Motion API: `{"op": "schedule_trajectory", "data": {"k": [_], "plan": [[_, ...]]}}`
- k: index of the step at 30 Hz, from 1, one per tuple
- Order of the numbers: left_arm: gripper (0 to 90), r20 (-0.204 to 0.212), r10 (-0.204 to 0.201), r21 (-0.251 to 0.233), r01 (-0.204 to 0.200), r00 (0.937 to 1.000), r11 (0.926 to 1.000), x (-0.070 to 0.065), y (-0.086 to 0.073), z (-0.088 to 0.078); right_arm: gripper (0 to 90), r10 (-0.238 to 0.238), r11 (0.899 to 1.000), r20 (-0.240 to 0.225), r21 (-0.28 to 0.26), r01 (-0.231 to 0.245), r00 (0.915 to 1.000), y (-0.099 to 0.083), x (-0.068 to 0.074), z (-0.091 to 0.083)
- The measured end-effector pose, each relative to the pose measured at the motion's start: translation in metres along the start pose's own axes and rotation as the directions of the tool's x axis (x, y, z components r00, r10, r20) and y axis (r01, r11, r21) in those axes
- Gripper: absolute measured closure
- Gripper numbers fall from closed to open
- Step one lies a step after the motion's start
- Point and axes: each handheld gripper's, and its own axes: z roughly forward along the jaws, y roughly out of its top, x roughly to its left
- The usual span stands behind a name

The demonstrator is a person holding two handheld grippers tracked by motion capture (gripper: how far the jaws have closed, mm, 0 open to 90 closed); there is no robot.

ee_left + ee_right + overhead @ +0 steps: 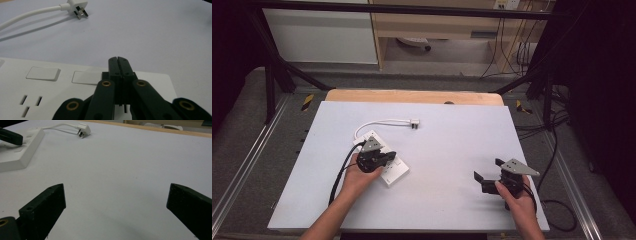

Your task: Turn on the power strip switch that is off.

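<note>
One power strip lengthwise near-right to far-left; left hand-held gripper pressed together, right spread.

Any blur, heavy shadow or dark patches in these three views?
High view: table evenly lit, corners of the room black. Left gripper view: plug casts a soft shadow; closed fingers near-black, little detail. Right gripper view: fingers dark and soft, power strip slightly blurred.
</note>
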Motion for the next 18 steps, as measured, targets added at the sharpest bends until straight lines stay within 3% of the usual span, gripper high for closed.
{"op": "schedule_trajectory", "data": {"k": [18], "plan": [[87.6, 0.003, -0.021, -0.024, 0.021, 0.9998, 0.9995, -0.0008, 0.0034, -0.0036, 2.6, 0.001, 1.0, -0.001, -0.001, -0.001, 1.0, 0.0, -0.0002, 0.0001]]}}
